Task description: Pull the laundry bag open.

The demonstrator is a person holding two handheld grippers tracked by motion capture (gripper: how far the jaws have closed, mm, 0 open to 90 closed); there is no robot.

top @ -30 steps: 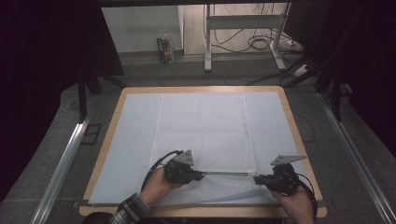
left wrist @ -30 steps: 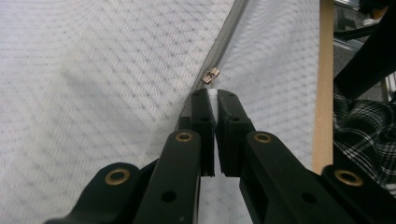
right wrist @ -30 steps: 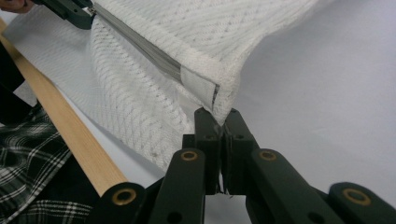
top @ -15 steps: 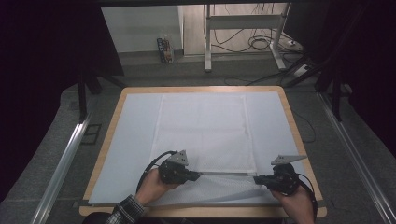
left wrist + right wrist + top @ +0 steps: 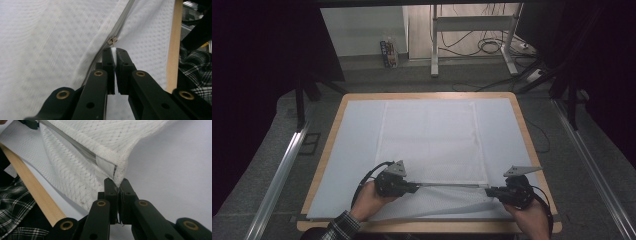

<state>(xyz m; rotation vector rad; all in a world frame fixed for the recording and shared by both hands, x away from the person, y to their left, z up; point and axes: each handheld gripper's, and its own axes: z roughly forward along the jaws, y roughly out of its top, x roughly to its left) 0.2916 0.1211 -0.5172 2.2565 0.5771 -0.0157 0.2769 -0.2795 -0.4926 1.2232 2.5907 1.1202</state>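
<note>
High view: white mesh zippered bag (image 5: pixel 432 145) lies flat on the wooden-rimmed bench (image 5: pixel 532 150), near edge stretched between both tongs. Left gripper view: left tongs (image 5: pixel 114 51) clamped shut on small metal zipper pull (image 5: pixel 112 40). Right gripper view: right tongs (image 5: pixel 117 185) pinched shut on bag's corner (anchor). Keep the zipper line taut and pull straight along it.

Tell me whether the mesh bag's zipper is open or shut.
Cannot tell: the left hand-held gripper pinches the pull by the slider; the zipper looks taut.
</note>
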